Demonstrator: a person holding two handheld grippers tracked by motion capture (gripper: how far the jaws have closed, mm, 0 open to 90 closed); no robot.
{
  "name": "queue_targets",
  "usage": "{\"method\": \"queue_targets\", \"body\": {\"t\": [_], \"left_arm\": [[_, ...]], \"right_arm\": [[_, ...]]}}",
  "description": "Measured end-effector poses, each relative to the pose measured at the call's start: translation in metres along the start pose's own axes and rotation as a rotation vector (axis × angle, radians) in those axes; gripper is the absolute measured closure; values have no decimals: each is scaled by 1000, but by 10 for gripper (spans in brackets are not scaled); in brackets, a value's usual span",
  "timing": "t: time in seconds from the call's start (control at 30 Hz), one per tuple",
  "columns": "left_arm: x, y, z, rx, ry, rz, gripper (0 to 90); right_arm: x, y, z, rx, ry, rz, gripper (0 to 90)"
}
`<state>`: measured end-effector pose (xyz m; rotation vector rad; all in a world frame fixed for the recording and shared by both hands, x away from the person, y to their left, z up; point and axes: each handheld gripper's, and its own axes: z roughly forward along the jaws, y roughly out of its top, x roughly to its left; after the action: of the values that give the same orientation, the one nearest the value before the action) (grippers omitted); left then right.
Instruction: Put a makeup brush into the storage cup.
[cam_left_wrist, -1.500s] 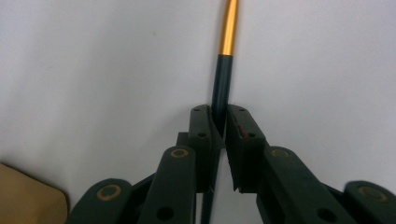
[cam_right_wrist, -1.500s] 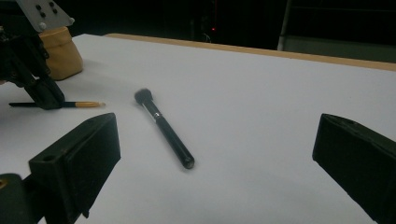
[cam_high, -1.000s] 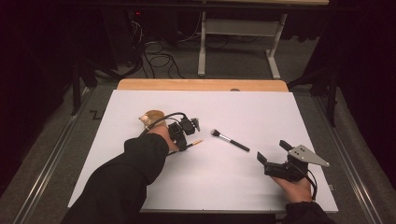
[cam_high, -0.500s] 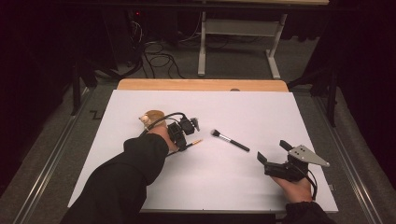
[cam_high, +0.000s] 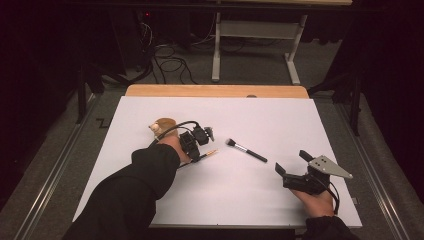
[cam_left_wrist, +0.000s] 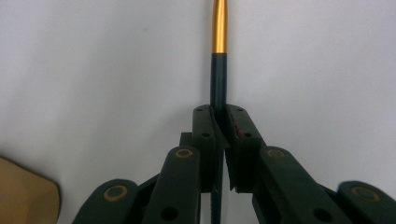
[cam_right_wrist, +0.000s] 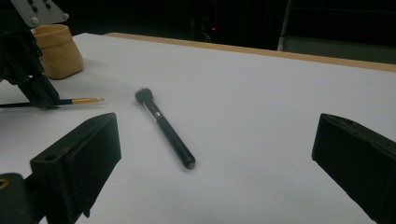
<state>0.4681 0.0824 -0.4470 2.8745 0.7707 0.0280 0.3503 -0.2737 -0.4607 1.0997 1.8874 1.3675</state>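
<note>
My left gripper (cam_high: 196, 146) is shut on a thin dark-handled brush with a gold ferrule (cam_high: 210, 153), low over the white table left of centre. The left gripper view has both jaws closed on the handle (cam_left_wrist: 218, 79), and the gold ferrule (cam_left_wrist: 219, 28) points away over the table. In the right gripper view that gripper (cam_right_wrist: 44, 98) holds the thin brush (cam_right_wrist: 79, 101) nearly level. A black makeup brush (cam_high: 246, 149) (cam_right_wrist: 163, 127) lies flat at mid-table. My right gripper (cam_high: 292, 163) (cam_right_wrist: 217, 154) stands open at the front right, its jaws facing the makeup brush.
A small tan pouch (cam_high: 162, 127) (cam_right_wrist: 56, 49) (cam_left_wrist: 23, 191) stands just behind the left hand. The white table sheet (cam_high: 280, 115) ends at a wooden strip (cam_high: 215, 90) at the back. Cables and a desk frame are on the floor beyond.
</note>
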Motion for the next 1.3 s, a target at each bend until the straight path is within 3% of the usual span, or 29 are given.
{"method": "queue_targets", "body": {"t": [0.23,0.53,0.93,1.1,1.3], "left_arm": [[1,-8,-7,-8,13,-31,832],[1,-34,-18,-7,18,-69,832],[4,-69,-26,-6,19,-171,832],[5,-84,-27,-30,14,-220,832],[6,-104,-28,-29,33,-292,832]], "right_arm": [[0,0,0,0,-1,-2,19],[1,0,0,1,-1,-6,21],[2,1,0,0,-3,-6,21],[2,1,0,-1,-2,-6,22],[2,1,0,1,-2,-5,22]]}}
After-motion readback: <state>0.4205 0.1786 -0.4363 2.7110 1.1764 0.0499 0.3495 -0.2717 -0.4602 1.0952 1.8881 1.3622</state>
